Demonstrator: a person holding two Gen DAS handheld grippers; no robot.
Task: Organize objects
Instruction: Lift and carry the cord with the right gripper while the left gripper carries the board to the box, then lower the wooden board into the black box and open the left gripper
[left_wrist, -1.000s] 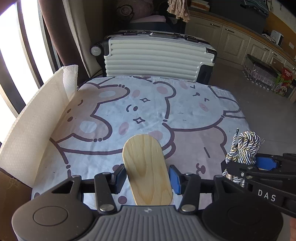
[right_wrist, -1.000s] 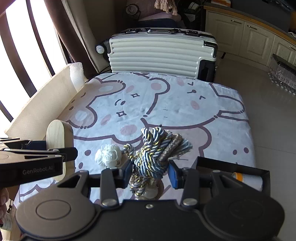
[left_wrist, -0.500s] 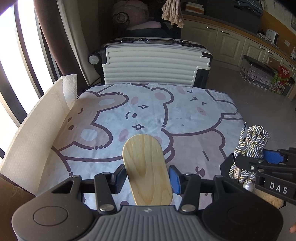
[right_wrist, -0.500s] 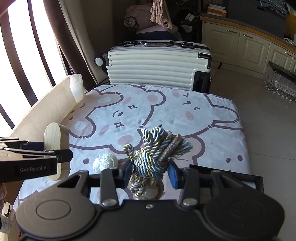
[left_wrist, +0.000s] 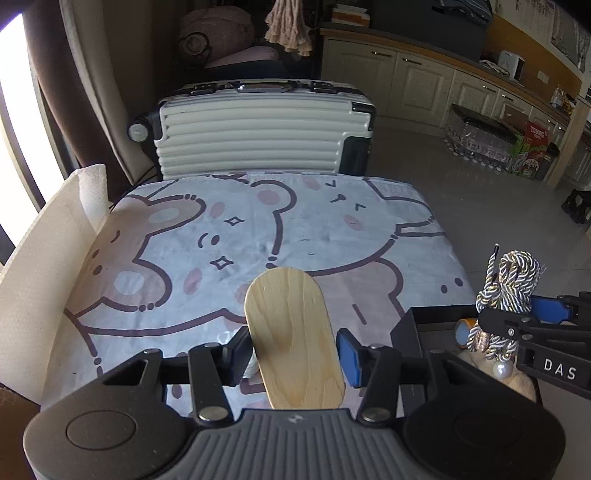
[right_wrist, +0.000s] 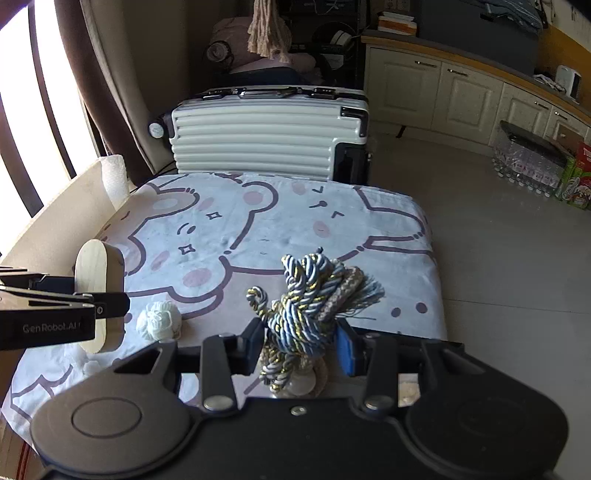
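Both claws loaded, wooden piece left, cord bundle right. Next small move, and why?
Probably lower the right claw toward the black box under it. The cord bundle is clamped and hangs over the box, while the left claw holds the wooden piece above the cloth.

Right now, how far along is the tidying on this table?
Midway, it seems. Done: hard to confirm; the black box holds at least one small item. In hand: the left gripper clamps a wooden block, the right gripper a bundle of cord. Left: a white yarn ball lies on the cloth.
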